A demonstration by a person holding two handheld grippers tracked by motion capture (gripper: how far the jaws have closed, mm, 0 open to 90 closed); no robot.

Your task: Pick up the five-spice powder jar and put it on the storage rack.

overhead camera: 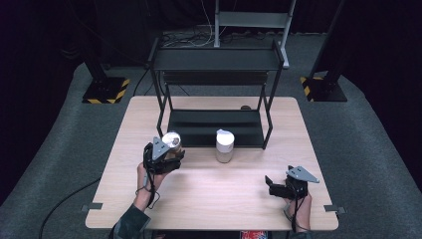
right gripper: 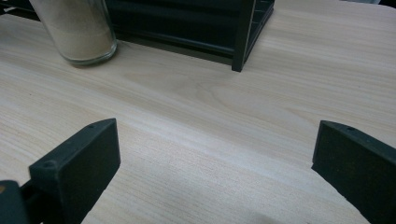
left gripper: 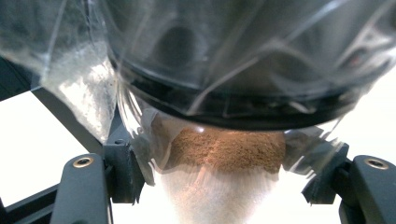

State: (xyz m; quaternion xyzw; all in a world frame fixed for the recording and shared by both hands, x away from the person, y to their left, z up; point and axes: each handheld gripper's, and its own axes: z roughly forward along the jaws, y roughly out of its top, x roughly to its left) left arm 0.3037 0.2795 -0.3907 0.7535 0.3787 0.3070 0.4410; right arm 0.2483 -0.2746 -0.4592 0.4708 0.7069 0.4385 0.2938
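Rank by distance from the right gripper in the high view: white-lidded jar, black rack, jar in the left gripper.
From the right gripper, at the table's right front:
1. White-lidded jar, mid-table, to its upper left.
2. Black rack, behind that jar at the table's back; its near right leg is about as close as the jar.
3. Held jar, far left, in the left gripper.

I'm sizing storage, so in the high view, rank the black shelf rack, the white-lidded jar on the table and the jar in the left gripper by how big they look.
1. black shelf rack, by far the largest.
2. and 3. white-lidded jar and held jar: they look alike, and the left gripper hides part of the held one, so no ranking.
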